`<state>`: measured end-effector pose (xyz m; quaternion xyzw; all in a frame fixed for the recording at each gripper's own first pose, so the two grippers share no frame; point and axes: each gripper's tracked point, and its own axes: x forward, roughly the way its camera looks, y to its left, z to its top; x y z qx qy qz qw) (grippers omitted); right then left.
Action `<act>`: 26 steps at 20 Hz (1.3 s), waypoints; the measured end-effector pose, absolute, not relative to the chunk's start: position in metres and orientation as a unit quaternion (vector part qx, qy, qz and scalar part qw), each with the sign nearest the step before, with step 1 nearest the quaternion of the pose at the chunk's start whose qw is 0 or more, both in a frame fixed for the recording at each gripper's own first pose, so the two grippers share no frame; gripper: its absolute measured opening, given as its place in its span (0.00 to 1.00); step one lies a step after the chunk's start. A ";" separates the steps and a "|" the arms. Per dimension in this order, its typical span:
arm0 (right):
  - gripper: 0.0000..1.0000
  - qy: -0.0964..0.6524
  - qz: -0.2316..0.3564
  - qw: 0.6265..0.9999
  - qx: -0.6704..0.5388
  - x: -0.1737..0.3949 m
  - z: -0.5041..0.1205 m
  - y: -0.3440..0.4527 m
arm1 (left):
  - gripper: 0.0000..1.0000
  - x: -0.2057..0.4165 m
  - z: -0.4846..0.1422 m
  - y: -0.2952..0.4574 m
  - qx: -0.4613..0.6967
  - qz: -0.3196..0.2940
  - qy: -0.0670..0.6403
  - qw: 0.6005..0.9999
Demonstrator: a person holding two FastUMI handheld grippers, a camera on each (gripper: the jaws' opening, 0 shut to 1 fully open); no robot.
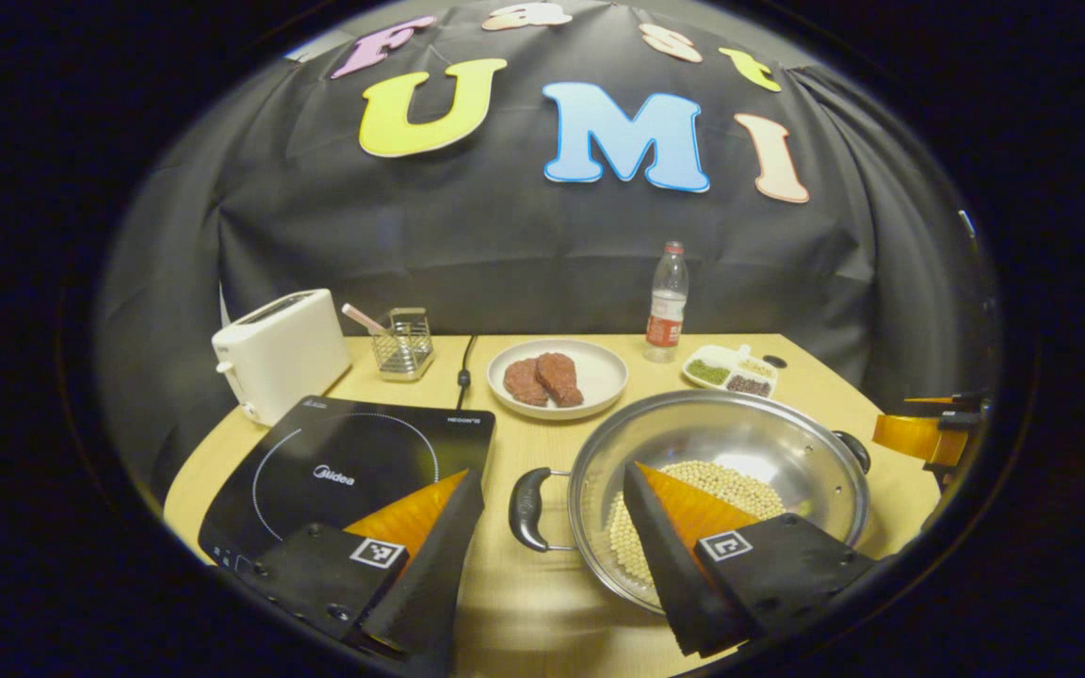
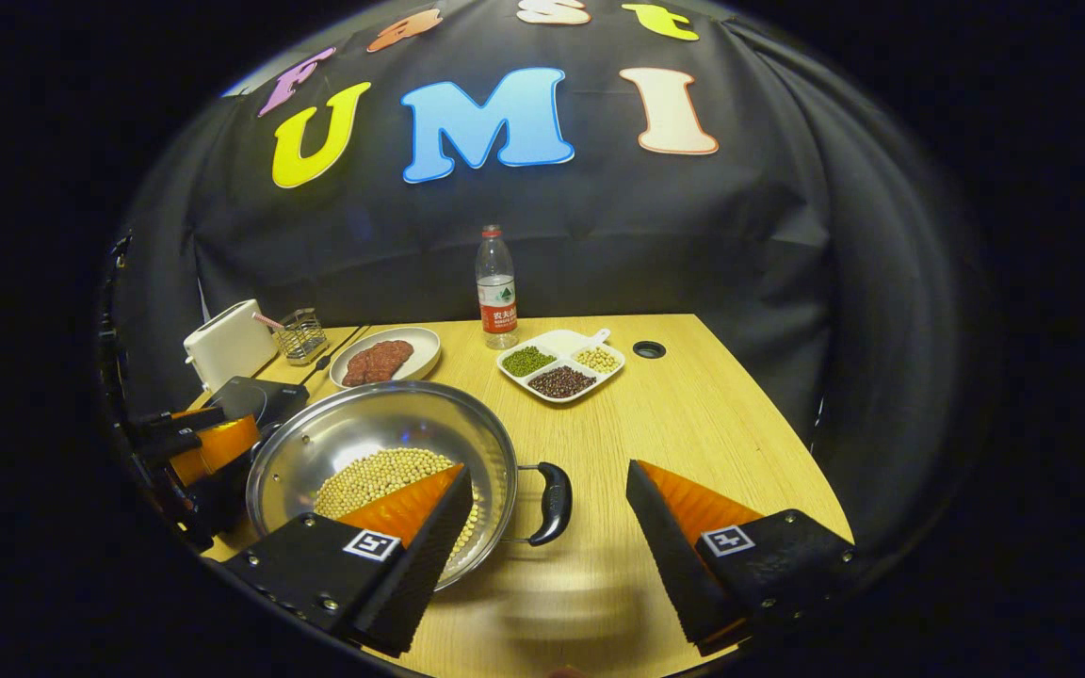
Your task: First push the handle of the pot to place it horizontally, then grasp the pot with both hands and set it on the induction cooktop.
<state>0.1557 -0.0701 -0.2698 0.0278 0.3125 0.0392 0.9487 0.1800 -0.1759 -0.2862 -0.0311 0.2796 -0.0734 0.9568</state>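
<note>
A steel pot [image 1: 740, 443] with pale beans in it sits on the wooden table, right of the black induction cooktop [image 1: 345, 461]. Its left black handle [image 1: 529, 508] lies between the fingers of my open left gripper [image 1: 552, 485], untouched; one finger hovers over the cooktop, the other over the pot's bowl. In the right gripper view the pot [image 2: 364, 438] is at the left and its right handle [image 2: 554, 502] lies between the fingers of my open right gripper [image 2: 550, 490]. The left gripper [image 2: 194, 447] shows past the pot, and the right gripper [image 1: 929, 433] shows at the edge of the left gripper view.
A white toaster [image 1: 281, 353], a wire holder [image 1: 403, 344], a plate of meat [image 1: 557, 377], a water bottle [image 1: 667, 303] and a divided dish of beans [image 1: 729, 370] stand along the back. A table hole [image 2: 648, 349] is at the far right.
</note>
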 end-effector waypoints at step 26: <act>0.53 0.416 0.027 0.908 0.050 0.170 -0.349 -0.055 | 0.80 0.206 -0.376 -0.188 -0.056 -0.039 0.383 0.921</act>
